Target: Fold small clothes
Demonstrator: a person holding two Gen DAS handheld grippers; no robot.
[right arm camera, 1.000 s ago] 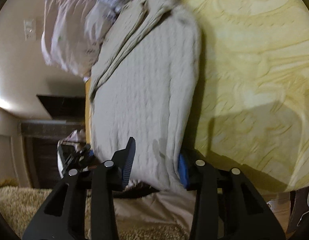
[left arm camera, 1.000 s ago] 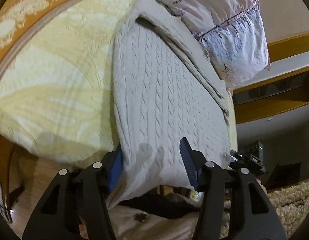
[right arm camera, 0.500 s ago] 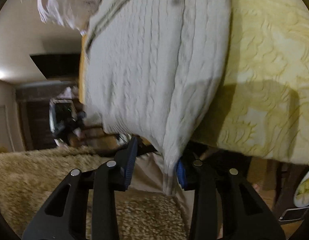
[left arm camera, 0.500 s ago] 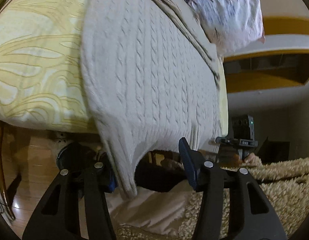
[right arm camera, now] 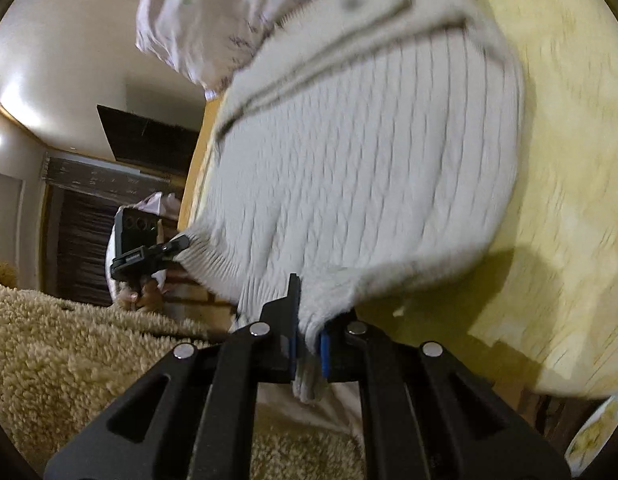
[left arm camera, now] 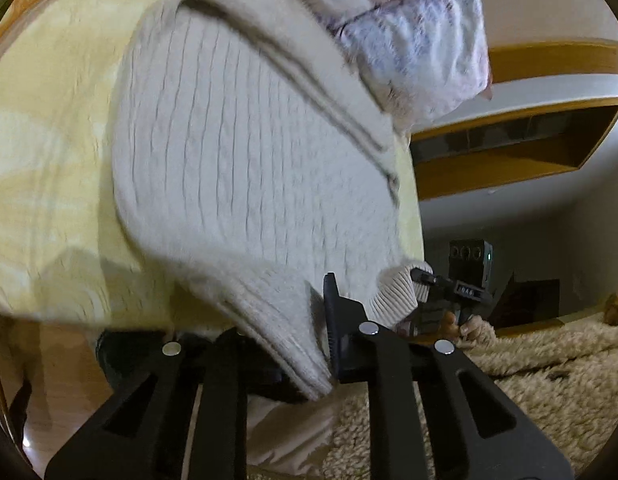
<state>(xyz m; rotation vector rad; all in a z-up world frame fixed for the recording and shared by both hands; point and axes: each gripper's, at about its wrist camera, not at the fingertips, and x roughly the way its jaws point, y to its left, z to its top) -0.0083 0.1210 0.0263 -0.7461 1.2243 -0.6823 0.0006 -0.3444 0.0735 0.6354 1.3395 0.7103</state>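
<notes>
Cream cable-knit sweater (left arm camera: 249, 168) on a yellow bedspread (left arm camera: 49, 120), hem corners pinched.
Blur hides the knit's folded upper edge; one pillow (left arm camera: 421, 40); left gripper (left arm camera: 309, 344) closing on the hem, right gripper (right arm camera: 309, 344) clamps it.

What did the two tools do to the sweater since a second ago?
Both tools closed on the sweater's hem. The left tool, wide open before, is closing with the near corner pinched in it. The right tool has shut on the other corner. Both corners are now lifted off the yellow bedspread. The sweater's top part still lies flat, and the pillow has not moved.
</notes>
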